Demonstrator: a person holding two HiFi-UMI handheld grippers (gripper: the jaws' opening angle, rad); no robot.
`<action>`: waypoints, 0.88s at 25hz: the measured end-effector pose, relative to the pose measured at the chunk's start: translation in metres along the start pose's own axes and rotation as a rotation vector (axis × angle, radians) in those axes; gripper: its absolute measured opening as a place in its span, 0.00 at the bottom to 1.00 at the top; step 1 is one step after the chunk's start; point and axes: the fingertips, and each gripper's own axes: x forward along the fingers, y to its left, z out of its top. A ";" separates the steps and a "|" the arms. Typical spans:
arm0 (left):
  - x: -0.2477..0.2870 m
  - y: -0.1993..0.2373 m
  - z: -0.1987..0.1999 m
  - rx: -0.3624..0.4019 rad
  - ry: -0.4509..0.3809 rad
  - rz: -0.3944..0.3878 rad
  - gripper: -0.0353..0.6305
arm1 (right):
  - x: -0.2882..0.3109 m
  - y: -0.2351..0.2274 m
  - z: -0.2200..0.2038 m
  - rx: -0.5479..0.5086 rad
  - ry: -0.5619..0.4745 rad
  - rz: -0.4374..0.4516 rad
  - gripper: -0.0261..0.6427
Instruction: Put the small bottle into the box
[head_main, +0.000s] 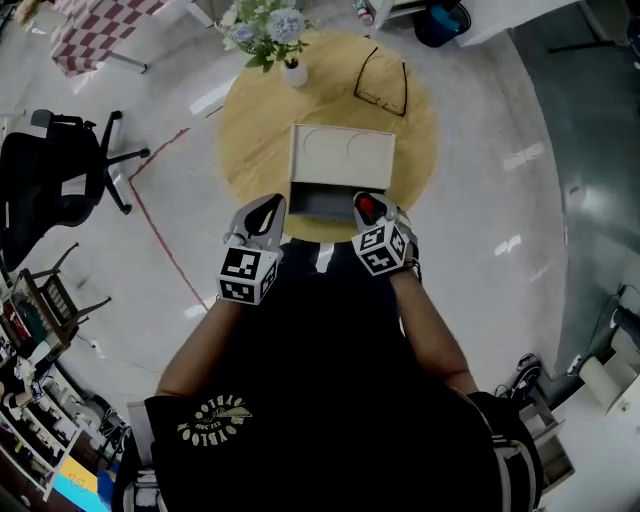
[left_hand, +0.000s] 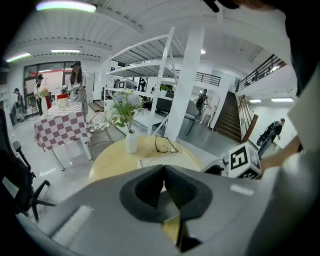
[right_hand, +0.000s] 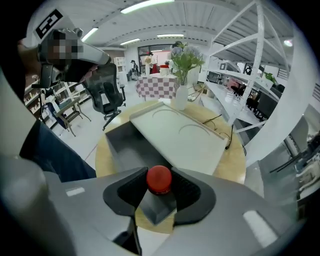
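Observation:
The small bottle (right_hand: 159, 179) shows mainly as a round red cap (head_main: 365, 207). My right gripper (right_hand: 159, 183) is shut on it, with the jaws on either side of the cap. It hangs over the near right corner of the box (right_hand: 125, 146), a grey tray (head_main: 322, 205) whose pale lid (head_main: 342, 158) lies back behind it. The bottle's body is hidden under the cap. My left gripper (head_main: 265, 217) hovers at the box's near left corner. In the left gripper view its tips (left_hand: 164, 171) meet with nothing between them.
The box sits on a round wooden table (head_main: 250, 120) with a white vase of flowers (head_main: 292, 70) and a pair of glasses (head_main: 382, 80) at the back. A black office chair (head_main: 60, 170) stands to the left, with a checkered table (head_main: 95, 30) beyond.

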 end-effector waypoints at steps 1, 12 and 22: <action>0.000 0.000 0.003 0.003 -0.010 -0.004 0.05 | -0.001 -0.001 0.000 -0.007 0.009 0.003 0.27; -0.007 -0.008 0.069 0.066 -0.156 -0.123 0.05 | -0.085 -0.012 0.053 0.014 -0.032 -0.013 0.27; -0.004 0.006 0.106 -0.009 -0.217 -0.013 0.05 | -0.107 -0.104 0.025 0.116 -0.031 -0.091 0.27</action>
